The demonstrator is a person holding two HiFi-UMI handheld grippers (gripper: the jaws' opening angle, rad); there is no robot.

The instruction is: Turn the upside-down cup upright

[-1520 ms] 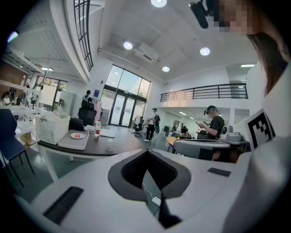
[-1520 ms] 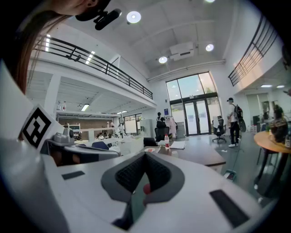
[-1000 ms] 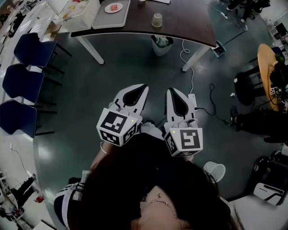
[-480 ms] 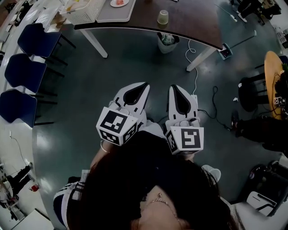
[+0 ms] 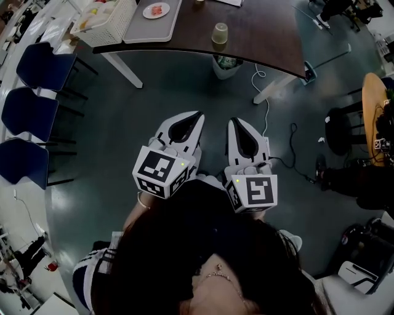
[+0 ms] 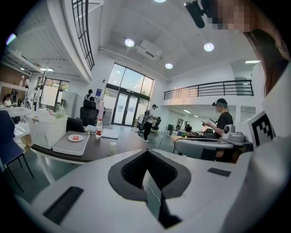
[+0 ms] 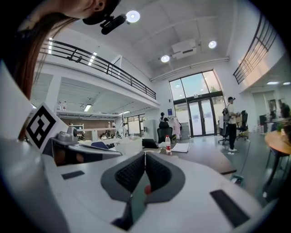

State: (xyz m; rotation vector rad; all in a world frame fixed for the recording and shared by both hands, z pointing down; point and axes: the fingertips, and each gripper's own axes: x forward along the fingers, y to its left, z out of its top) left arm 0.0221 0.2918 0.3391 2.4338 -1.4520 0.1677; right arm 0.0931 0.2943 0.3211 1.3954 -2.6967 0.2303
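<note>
A pale translucent cup (image 5: 220,32) stands upside down near the front edge of the dark table (image 5: 265,37); in the left gripper view the cup (image 6: 112,148) shows just left of the jaws. My left gripper (image 5: 198,116) and right gripper (image 5: 235,122) are held side by side over the floor, well short of the table. Both are shut with nothing between the jaws. The left gripper (image 6: 146,153) and right gripper (image 7: 144,154) point roughly level toward the table.
On the table's left stand a white basket (image 5: 106,19) and a grey tray (image 5: 161,27) with a small plate (image 5: 156,10). A bin (image 5: 226,64) sits under the table. Blue chairs (image 5: 37,67) line the left; a cable (image 5: 266,104) trails on the floor.
The table and cup have shifted slightly in the head view as the person carries both grippers across the floor. Both grippers stay shut and side by side.
</note>
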